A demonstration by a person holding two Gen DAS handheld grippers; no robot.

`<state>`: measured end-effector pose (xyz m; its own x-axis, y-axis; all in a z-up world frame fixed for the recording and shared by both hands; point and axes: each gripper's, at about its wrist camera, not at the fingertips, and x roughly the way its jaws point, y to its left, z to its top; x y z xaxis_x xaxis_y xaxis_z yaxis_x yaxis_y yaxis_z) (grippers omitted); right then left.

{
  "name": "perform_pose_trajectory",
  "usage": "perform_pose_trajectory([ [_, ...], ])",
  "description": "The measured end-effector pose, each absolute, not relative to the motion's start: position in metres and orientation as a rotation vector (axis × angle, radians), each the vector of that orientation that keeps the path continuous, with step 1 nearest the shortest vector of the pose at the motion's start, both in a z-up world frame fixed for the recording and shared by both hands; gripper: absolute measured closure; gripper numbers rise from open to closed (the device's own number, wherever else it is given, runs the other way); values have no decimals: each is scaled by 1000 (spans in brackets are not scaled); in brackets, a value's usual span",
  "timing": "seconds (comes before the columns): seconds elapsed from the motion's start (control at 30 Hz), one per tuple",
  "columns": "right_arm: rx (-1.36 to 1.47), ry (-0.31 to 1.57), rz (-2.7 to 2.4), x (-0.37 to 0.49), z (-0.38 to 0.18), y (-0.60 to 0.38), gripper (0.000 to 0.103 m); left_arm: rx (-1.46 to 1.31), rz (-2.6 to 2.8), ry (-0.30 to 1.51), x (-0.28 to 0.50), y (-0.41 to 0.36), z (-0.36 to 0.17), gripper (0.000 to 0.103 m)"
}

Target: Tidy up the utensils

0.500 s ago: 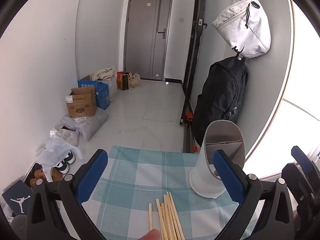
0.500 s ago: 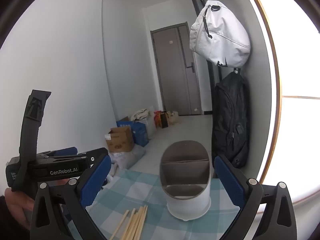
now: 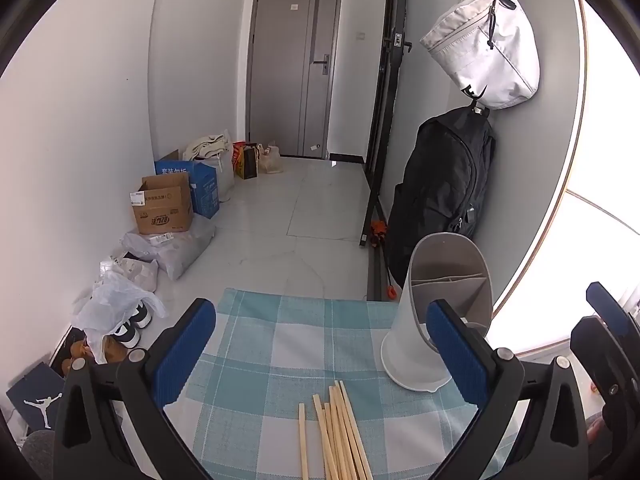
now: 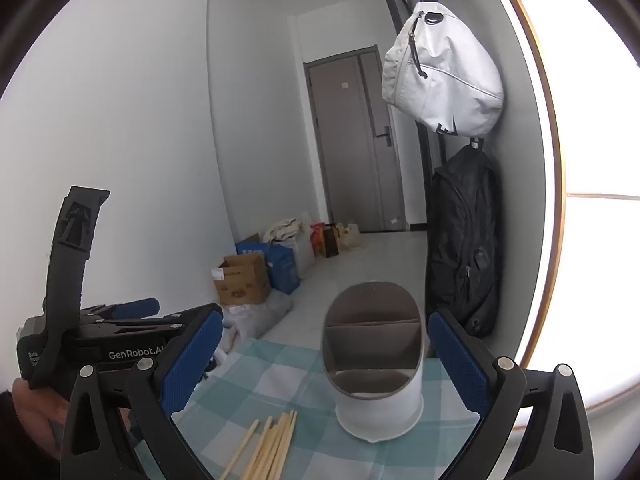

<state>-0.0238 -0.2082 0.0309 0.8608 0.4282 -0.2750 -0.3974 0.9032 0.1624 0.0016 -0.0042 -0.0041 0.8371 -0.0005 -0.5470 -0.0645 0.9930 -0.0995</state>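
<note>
Several wooden chopsticks (image 3: 336, 432) lie in a loose bundle on the blue-and-white checked cloth (image 3: 280, 344). A white utensil holder (image 3: 436, 316) with grey inner dividers stands upright to their right. My left gripper (image 3: 320, 360) is open and empty, held above the chopsticks. In the right wrist view, my right gripper (image 4: 324, 364) is open and empty, with the holder (image 4: 376, 372) between its fingers' line of sight and the chopsticks (image 4: 268, 448) lower left. The left gripper's body (image 4: 100, 340) shows at the left there.
The cloth-covered table ends at a far edge (image 3: 296, 296), with tiled floor beyond. Cardboard boxes (image 3: 164, 204), bags and shoes (image 3: 128, 320) lie along the left wall. A black backpack (image 3: 440, 184) and a white bag (image 3: 484, 44) hang on the right wall.
The left wrist view has shifted slightly; a fingertip seen at the bottom edge by the chopsticks is gone. Both grippers stay open.
</note>
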Motion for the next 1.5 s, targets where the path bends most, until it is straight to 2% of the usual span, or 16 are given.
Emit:
perform_pose_trajectory([
  [1.5, 90, 315, 441, -23, 28, -205, 0, -123, 14, 588, 0, -2, -7, 1],
])
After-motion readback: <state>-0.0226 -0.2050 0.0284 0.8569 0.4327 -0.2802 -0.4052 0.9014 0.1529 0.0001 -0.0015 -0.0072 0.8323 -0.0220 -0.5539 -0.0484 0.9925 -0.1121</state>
